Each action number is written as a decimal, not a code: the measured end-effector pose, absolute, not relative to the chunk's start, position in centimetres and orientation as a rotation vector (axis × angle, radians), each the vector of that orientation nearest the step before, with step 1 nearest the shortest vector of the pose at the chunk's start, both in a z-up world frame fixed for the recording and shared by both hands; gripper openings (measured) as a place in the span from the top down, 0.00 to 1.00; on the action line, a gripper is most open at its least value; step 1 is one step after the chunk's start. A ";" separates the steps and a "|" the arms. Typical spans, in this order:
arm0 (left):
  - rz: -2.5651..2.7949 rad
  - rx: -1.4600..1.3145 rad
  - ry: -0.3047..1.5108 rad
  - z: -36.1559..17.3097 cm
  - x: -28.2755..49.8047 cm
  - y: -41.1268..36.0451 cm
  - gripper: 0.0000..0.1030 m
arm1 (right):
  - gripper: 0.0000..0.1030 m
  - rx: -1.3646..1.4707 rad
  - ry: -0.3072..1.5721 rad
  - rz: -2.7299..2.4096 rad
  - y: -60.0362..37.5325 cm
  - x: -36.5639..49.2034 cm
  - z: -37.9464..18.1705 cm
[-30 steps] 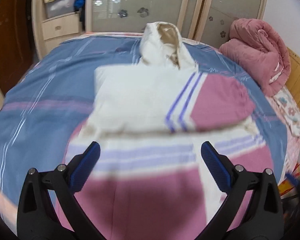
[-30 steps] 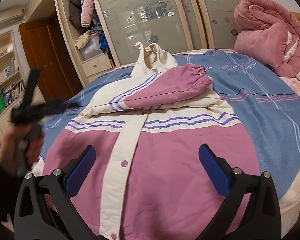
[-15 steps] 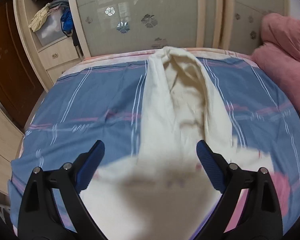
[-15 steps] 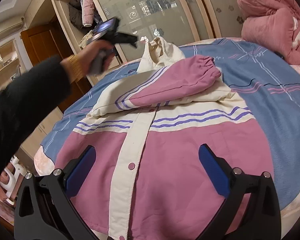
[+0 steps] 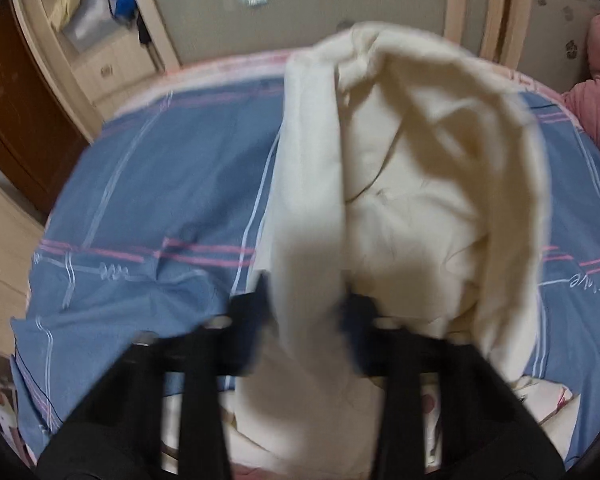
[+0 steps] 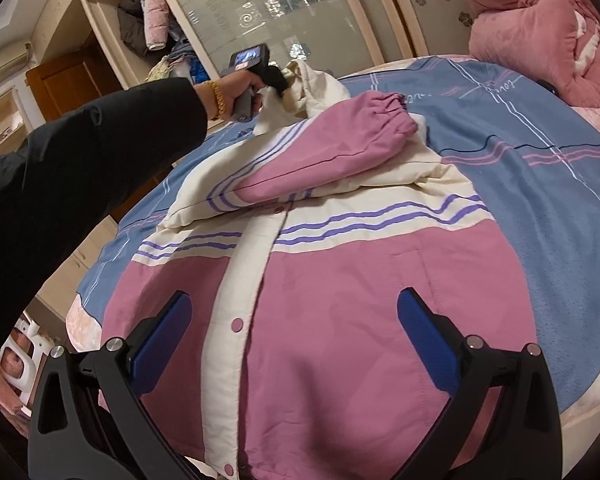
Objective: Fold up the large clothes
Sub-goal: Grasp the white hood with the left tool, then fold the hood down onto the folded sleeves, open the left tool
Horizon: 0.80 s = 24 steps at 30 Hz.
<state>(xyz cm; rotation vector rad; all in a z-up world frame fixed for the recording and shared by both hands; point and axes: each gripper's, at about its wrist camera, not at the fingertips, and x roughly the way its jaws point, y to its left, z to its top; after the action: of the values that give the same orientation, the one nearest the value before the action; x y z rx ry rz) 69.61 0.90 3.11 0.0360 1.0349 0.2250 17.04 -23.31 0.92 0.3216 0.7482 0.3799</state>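
One jacket [image 6: 340, 280], pink and cream with purple stripes, lay front-up across the blue checked bed [image 6: 540, 208] as I worked the two grippers. One sleeve [image 6: 332, 152] was folded across its chest, and its cream hood [image 5: 412, 168] reached toward the bed's far edge by the wardrobe doors [image 6: 300, 12]. One pink quilt [image 6: 540, 32] sat bundled at the far right corner. My left gripper [image 5: 306, 316], which a second earlier had hung with jaws wide over the jacket's chest, had travelled up to the hood; its jaws had just been closing and now pinched the hood's left edge, the picture blurred. In the right wrist view the hand [image 6: 236, 96] in a black sleeve [image 6: 100, 168] held that gripper at the hood. My right gripper [image 6: 296, 332] stood with jaws wide over the jacket's lower front near the bed's near edge, gripping nothing.
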 end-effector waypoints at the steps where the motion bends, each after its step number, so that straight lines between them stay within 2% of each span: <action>1: 0.235 0.006 1.027 3.1 69.3 1.8 0.85 | 0.01 0.322 0.749 0.381 -23.3 17.1 0.9; 6: 0.191 -0.059 1.029 4.2 67.5 5.0 0.90 | 0.01 0.313 0.750 0.399 -22.8 17.2 0.9; 11: 0.070 -0.135 1.049 5.7 64.5 9.3 0.90 | 0.01 0.308 0.751 0.406 -22.2 17.3 0.9; 15: 0.075 -0.159 1.090 4.3 62.5 12.7 0.89 | 0.01 0.291 0.757 0.401 -21.8 17.4 0.8; 20: 0.107 -0.249 1.200 -0.8 61.5 16.6 0.77 | 0.01 0.291 0.773 0.387 -21.5 17.6 0.6; 23: 0.119 -0.221 1.185 -1.6 61.1 16.2 0.70 | 0.01 0.272 0.777 0.388 -20.7 17.6 0.6; 24: 0.139 -0.199 1.178 -1.6 61.0 16.1 0.55 | 0.01 0.263 0.778 0.391 -20.3 17.7 0.6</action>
<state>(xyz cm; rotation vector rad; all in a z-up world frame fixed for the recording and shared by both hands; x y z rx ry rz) 61.04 16.15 -1.58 -0.1991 1.1781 0.1394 17.71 -20.33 0.58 0.2627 0.7785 0.3908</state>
